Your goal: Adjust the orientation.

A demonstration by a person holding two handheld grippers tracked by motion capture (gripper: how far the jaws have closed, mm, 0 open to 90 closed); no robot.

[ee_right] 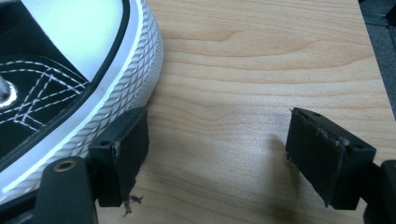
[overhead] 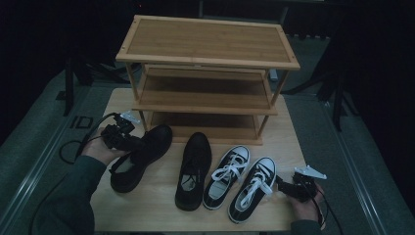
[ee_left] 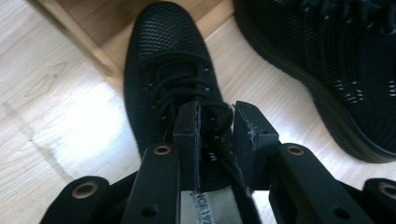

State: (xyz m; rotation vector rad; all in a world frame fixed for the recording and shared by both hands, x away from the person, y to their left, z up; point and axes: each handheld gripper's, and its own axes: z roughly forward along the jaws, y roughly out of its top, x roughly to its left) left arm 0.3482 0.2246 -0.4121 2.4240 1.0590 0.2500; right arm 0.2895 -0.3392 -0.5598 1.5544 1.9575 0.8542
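1. On the light wooden table (overhead: pixel 161 205) four shoes lie in a row in front of a three-tier bamboo shoe rack (overhead: pixel 205 73).
2. The left gripper (overhead: pixel 128 142) sits at the collar of the far-left black mesh shoe (overhead: pixel 142 159), whose toe points toward the rack's bottom shelf.
3. In the left gripper view its two black pads stand slightly apart over the shoe's tongue and laces (ee_left: pixel 187 88); whether they still pinch the tongue, I cannot tell.
4. The second black mesh shoe (overhead: pixel 193 169) lies just to the right of it, apart.
5. Two black-and-white canvas sneakers follow; the right gripper (overhead: pixel 283 187) rests by the outer sneaker (overhead: pixel 252 196).
6. Its pads are wide apart with bare wood between them, the left-hand pad right against the sneaker's ribbed white rubber edge (ee_right: pixel 126 88).
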